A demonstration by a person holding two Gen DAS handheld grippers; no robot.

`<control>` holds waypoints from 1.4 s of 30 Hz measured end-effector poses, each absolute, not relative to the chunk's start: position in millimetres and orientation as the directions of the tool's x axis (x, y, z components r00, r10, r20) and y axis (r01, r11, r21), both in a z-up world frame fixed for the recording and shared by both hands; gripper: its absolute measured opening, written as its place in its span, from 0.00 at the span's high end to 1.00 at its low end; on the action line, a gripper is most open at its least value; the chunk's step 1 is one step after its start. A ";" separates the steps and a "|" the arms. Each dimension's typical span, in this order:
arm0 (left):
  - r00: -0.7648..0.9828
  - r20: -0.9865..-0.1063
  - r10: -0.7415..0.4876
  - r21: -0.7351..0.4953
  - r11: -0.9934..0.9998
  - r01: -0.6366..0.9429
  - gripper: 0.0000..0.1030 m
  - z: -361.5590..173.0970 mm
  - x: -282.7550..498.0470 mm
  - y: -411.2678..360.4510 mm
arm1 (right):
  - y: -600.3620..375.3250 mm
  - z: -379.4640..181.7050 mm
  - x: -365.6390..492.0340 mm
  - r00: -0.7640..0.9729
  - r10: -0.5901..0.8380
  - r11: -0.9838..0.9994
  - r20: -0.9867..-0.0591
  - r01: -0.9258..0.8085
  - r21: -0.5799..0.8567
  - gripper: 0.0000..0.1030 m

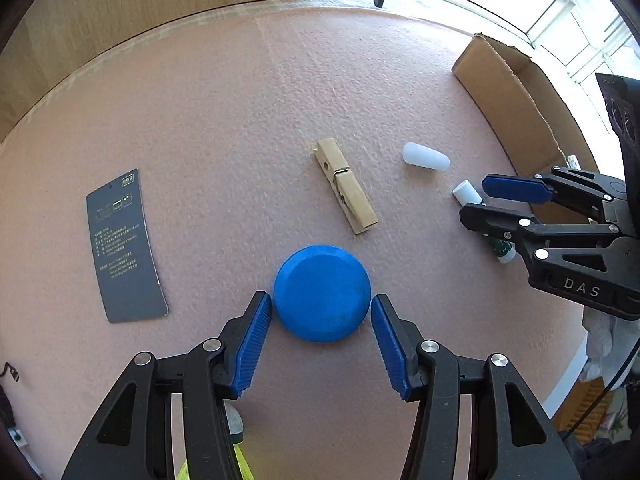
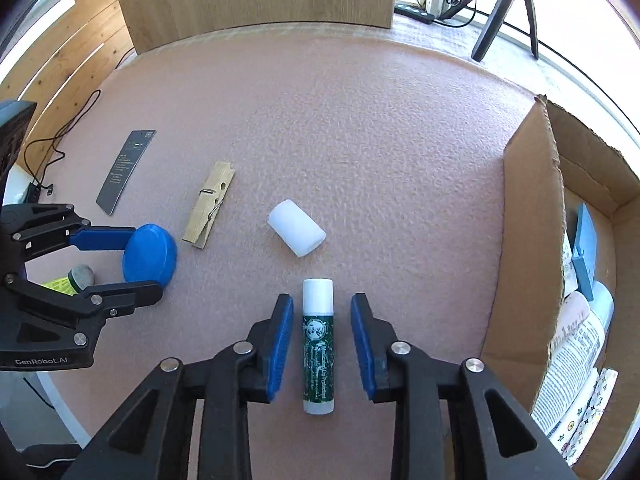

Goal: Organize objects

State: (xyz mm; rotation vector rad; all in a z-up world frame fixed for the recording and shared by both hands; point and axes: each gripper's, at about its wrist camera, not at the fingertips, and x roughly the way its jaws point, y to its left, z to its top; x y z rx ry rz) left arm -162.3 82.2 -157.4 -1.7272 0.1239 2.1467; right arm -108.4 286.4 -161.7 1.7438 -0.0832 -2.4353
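Observation:
A round blue disc (image 1: 322, 292) lies flat on the pink mat, and my left gripper (image 1: 320, 304) is open with a pad on each side of it, very close to its rim. A lip balm tube (image 2: 318, 344), green label and white cap, lies lengthwise between the pads of my right gripper (image 2: 322, 300). That gripper is open, with a clear gap on both sides of the tube. In the right wrist view the left gripper (image 2: 146, 262) straddles the disc (image 2: 150, 254). A wooden clothespin (image 1: 344, 186) and a white cylinder (image 1: 426, 156) lie loose between the two grippers.
An open cardboard box (image 2: 524, 240) holding printed packets and a blue item stands at the mat's right edge. A dark printed card (image 1: 124, 246) lies at the left. A yellow-green item with a grey tip (image 2: 80, 276) sits under the left gripper. A wooden panel stands behind.

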 end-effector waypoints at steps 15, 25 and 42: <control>-0.381 -0.883 0.275 -0.268 -0.961 -0.072 0.33 -107.5 -66.6 -45.1 | 268.8 -113.6 -90.1 -0.448 -0.321 -0.937 -0.835 0.022 0.348 0.59; -0.405 -0.863 0.302 -0.307 -0.950 -0.055 0.35 -117.9 -68.8 -39.9 | 231.9 -118.7 -97.6 -0.416 -0.342 -0.935 -0.843 0.062 0.349 0.59; -0.356 -0.886 0.297 -0.250 -0.953 -0.172 0.35 -150.7 -124.0 61.3 | 229.8 -146.9 -138.3 -0.339 -0.338 -0.935 -0.878 0.015 0.354 0.67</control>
